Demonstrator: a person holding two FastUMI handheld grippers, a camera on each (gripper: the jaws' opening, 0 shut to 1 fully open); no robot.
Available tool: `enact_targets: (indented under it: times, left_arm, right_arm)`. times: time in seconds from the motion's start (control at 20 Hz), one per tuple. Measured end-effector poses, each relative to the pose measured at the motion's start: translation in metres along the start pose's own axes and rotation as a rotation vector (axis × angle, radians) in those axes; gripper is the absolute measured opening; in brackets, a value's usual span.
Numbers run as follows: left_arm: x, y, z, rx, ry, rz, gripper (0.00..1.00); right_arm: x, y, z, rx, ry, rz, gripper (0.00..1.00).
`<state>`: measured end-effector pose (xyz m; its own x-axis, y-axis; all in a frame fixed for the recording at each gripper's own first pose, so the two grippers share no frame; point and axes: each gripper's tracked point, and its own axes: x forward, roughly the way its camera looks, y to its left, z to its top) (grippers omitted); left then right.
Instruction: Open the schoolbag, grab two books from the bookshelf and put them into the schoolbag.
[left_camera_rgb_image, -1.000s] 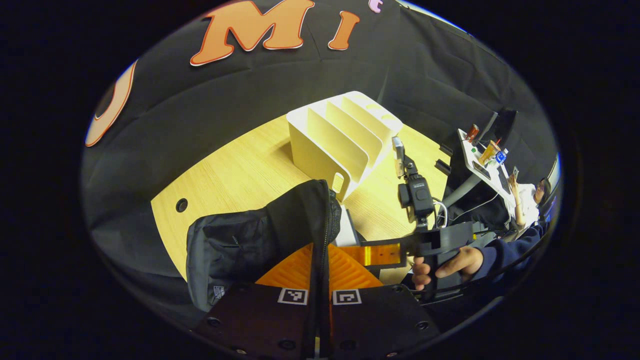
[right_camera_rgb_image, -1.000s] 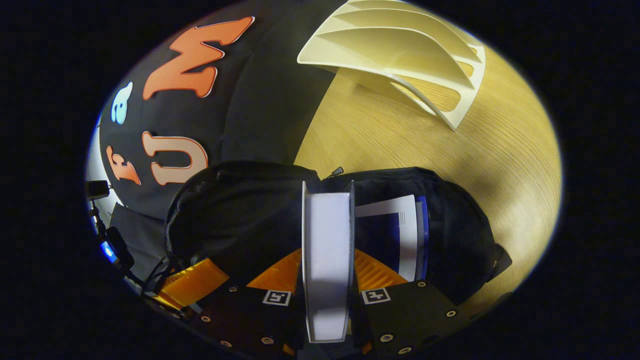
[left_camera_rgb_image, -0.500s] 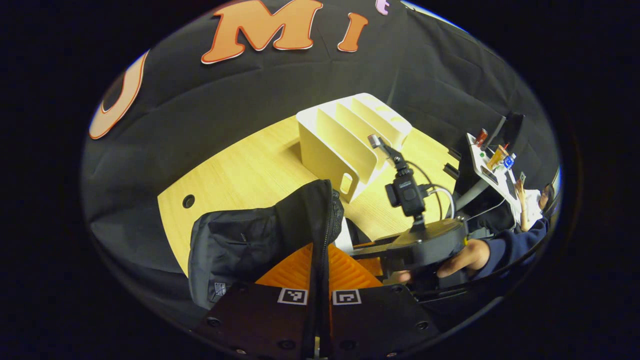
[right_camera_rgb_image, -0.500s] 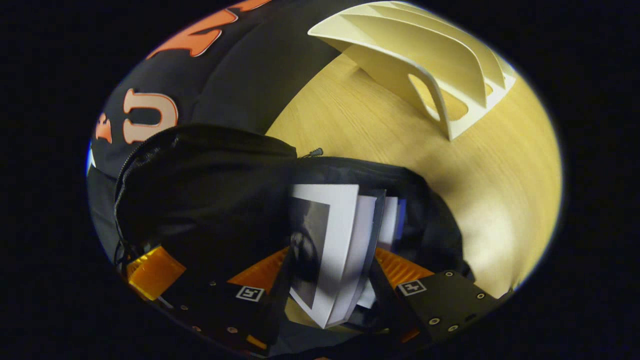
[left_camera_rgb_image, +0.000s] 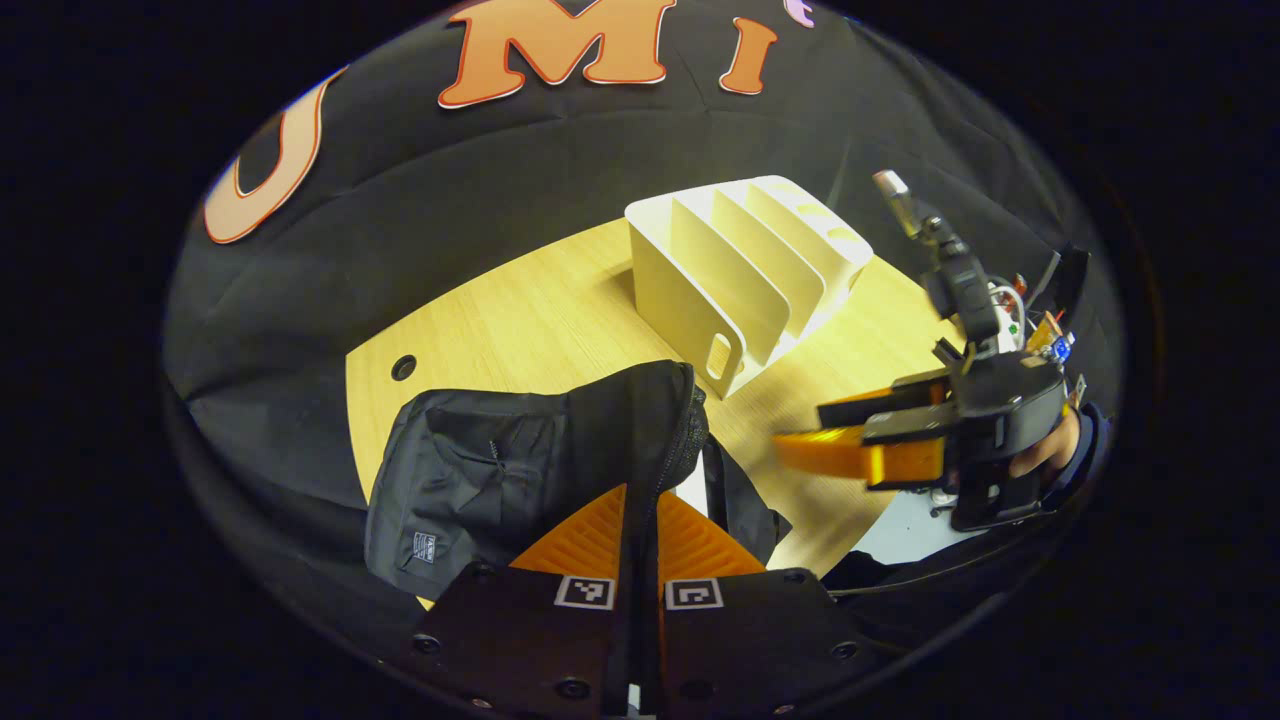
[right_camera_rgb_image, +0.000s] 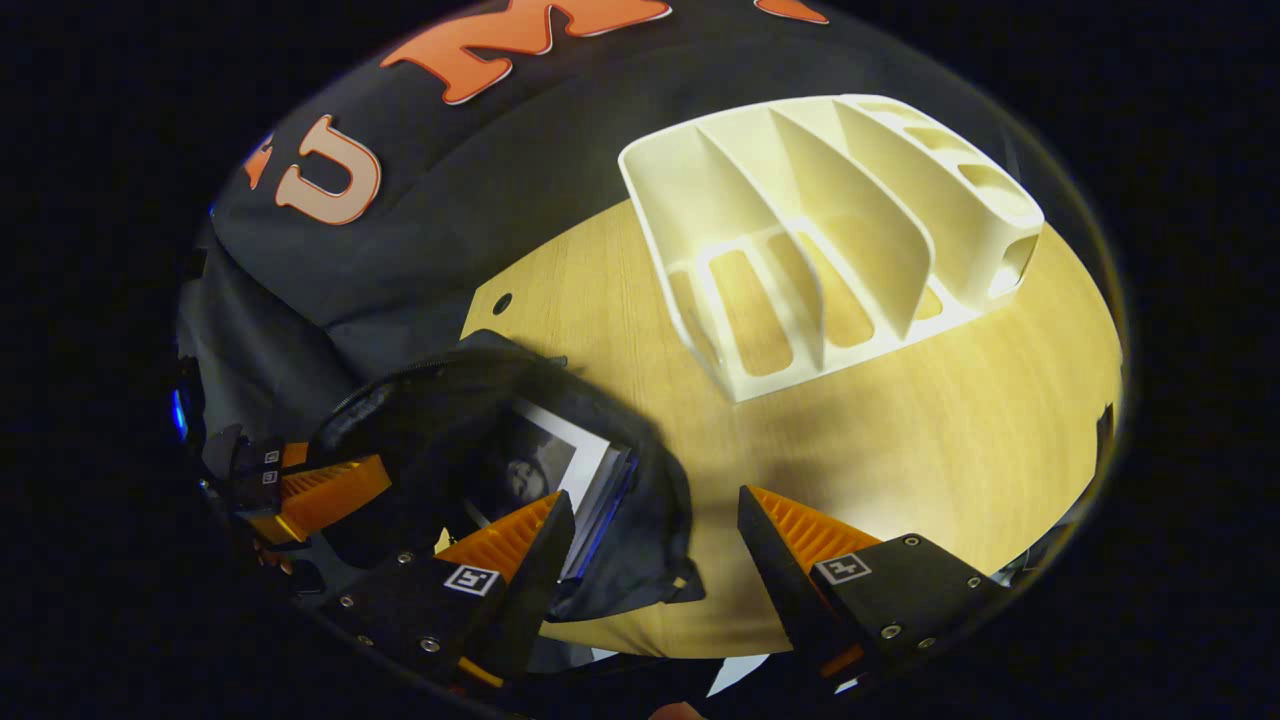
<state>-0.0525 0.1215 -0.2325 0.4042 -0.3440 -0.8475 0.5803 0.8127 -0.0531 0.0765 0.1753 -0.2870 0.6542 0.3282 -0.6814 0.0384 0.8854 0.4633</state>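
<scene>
The black schoolbag (left_camera_rgb_image: 480, 480) lies open on the wooden table (left_camera_rgb_image: 520, 320). My left gripper (left_camera_rgb_image: 640, 495) is shut on the bag's zippered flap edge and holds it up. In the right gripper view, two books (right_camera_rgb_image: 565, 470) sit inside the schoolbag (right_camera_rgb_image: 640, 520), white covers showing. My right gripper (right_camera_rgb_image: 650, 530) is open and holds nothing, just above and right of the bag's mouth. It also shows in the left gripper view as the right gripper (left_camera_rgb_image: 800, 432), held by a hand over the table. The cream bookshelf (right_camera_rgb_image: 830, 230) stands with all its slots bare.
The table (right_camera_rgb_image: 900, 430) has a small round hole (left_camera_rgb_image: 403, 367) near its far left edge. The bookshelf (left_camera_rgb_image: 750, 260) stands behind the bag. The left gripper (right_camera_rgb_image: 330, 492) sits at the bag's left rim. Black cloth walls ring the table.
My right gripper has let go of the white book inside the bag, opened, and drawn back up and to the right. The left gripper stays shut on the flap.
</scene>
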Motion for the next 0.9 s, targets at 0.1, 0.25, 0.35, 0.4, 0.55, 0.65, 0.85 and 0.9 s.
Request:
enact_targets:
  times: [0.1, 0.25, 0.35, 0.4, 0.55, 0.65, 0.85, 0.9]
  left_arm:
    - [0.003, -0.007, -0.002, -0.022, 0.014, 0.028, 0.06]
    - [0.011, -0.021, -0.005, -0.039, 0.033, 0.055, 0.10]
    - [0.014, -0.038, -0.007, -0.047, 0.041, 0.056, 0.16]
    - [0.016, -0.045, -0.004, -0.052, 0.041, 0.060, 0.19]
    - [0.016, -0.062, -0.002, -0.056, 0.045, 0.105, 0.28]
    - [0.013, -0.085, 0.011, -0.076, 0.008, 0.098, 0.33]
    - [-0.006, -0.115, 0.054, -0.091, -0.115, 0.155, 0.64]
    - [-0.012, -0.121, 0.067, -0.095, -0.158, 0.178, 0.72]
  right_arm:
    - [-0.016, -0.026, 0.017, -0.033, -0.050, -0.044, 0.98]
    - [-0.055, -0.066, 0.048, -0.077, -0.127, -0.113, 0.98]
    - [-0.079, -0.091, 0.070, -0.103, -0.182, -0.157, 0.98]
    - [-0.090, -0.102, 0.080, -0.117, -0.212, -0.175, 0.98]
    - [-0.115, -0.135, 0.109, -0.161, -0.300, -0.216, 0.98]
    - [-0.138, -0.142, 0.129, -0.200, -0.365, -0.219, 0.98]
    - [-0.179, -0.139, 0.164, -0.288, -0.494, -0.213, 0.98]
    - [-0.193, -0.135, 0.174, -0.303, -0.530, -0.208, 0.98]
